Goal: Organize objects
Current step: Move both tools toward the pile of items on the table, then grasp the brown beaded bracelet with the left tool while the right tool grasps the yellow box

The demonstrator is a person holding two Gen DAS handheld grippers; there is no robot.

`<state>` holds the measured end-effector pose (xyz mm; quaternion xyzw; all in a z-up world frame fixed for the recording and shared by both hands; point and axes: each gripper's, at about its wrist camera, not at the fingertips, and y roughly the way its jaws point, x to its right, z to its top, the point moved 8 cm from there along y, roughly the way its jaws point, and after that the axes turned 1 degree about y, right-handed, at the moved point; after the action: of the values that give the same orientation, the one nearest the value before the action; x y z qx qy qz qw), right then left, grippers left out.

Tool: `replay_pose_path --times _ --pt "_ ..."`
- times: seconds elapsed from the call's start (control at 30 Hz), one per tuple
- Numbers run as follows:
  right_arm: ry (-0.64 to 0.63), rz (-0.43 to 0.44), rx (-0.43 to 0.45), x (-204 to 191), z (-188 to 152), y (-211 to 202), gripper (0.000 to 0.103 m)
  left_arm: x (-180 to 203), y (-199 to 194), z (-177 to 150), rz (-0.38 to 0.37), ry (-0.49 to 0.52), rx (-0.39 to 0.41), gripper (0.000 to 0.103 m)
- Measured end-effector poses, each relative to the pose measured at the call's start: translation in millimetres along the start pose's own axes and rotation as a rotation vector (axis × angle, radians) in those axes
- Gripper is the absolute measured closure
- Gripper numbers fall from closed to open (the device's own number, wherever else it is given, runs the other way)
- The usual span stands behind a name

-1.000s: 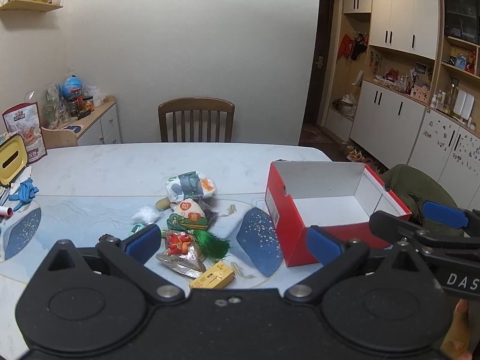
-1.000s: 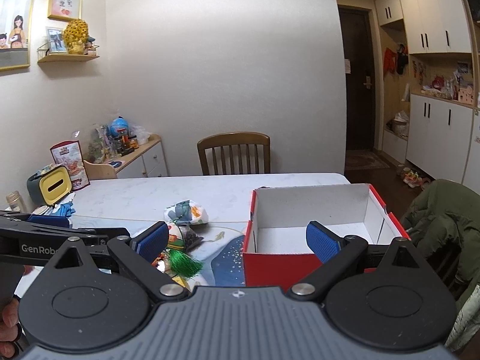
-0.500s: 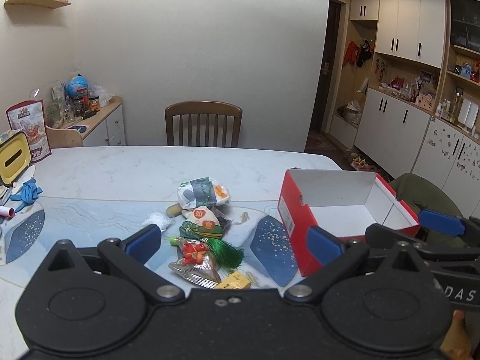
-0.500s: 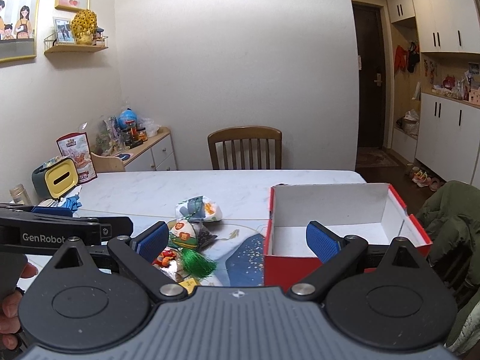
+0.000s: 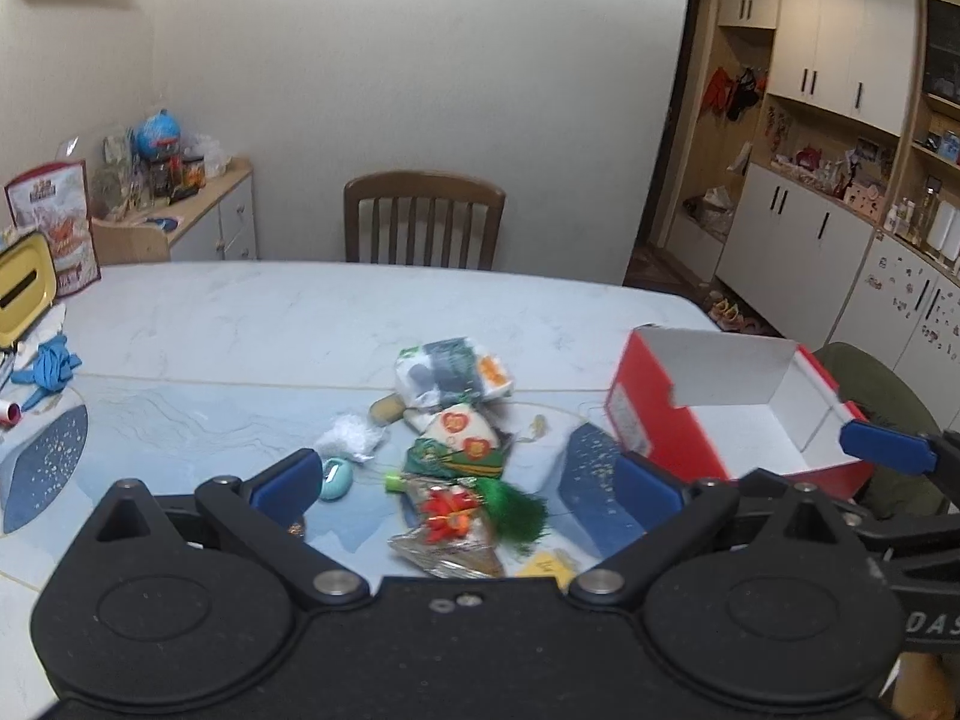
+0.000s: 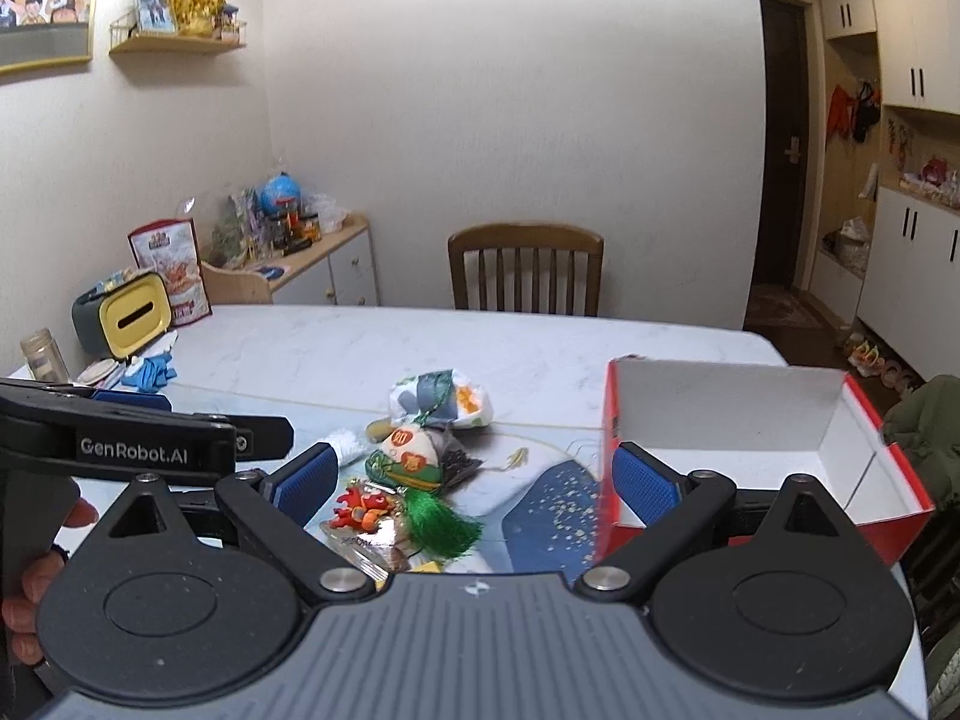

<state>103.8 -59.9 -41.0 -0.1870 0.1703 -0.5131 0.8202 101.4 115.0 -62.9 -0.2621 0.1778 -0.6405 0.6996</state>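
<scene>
Trinkets (image 5: 462,468) ahead between spread left gripper (image 5: 465,486) jaws, untouched.

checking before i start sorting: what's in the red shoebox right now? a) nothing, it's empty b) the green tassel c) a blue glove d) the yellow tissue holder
a: the red shoebox shows only its bare white inside, while the green tassel lies in the pile on the table.
</scene>
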Motion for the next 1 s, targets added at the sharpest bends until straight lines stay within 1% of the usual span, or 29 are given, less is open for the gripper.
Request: replay_pose_path --times 0.13,0.27,0.33,0.4,0.53,0.67,0.73,0.83,0.93,1.0 --pt "0.007 -0.001 -0.052 -4 -6 22 0.004 -27 20 -6 0.037 0.036 -0.027 0.001" --pt "0.013 -0.022 -0.110 -5 -15 45 0.004 -51 45 -20 0.066 0.062 -0.088 0.001" --pt "0.003 -0.013 -0.144 -8 -22 58 0.004 -64 58 -28 0.078 0.050 -0.114 0.001" --pt "-0.019 0.013 -0.182 -14 -31 71 0.004 -78 72 -34 0.105 0.044 -0.134 0.001" --pt "-0.049 0.058 -0.257 -29 -48 93 0.004 -104 98 -46 0.127 0.020 -0.192 0.005" --pt "-0.069 0.037 -0.313 -36 -64 113 0.004 -126 120 -56 0.143 -0.022 -0.242 0.007" --pt "-0.065 0.032 -0.351 -36 -74 122 0.005 -134 130 -58 0.149 -0.037 -0.260 0.011" --pt "-0.055 0.019 -0.394 -36 -84 136 0.005 -140 142 -61 0.158 -0.043 -0.285 0.011" --pt "-0.072 0.025 -0.418 -40 -92 146 0.005 -142 148 -63 0.157 -0.033 -0.293 0.011" --pt "-0.087 0.047 -0.435 -45 -97 150 0.005 -143 152 -65 0.154 -0.031 -0.302 0.012"
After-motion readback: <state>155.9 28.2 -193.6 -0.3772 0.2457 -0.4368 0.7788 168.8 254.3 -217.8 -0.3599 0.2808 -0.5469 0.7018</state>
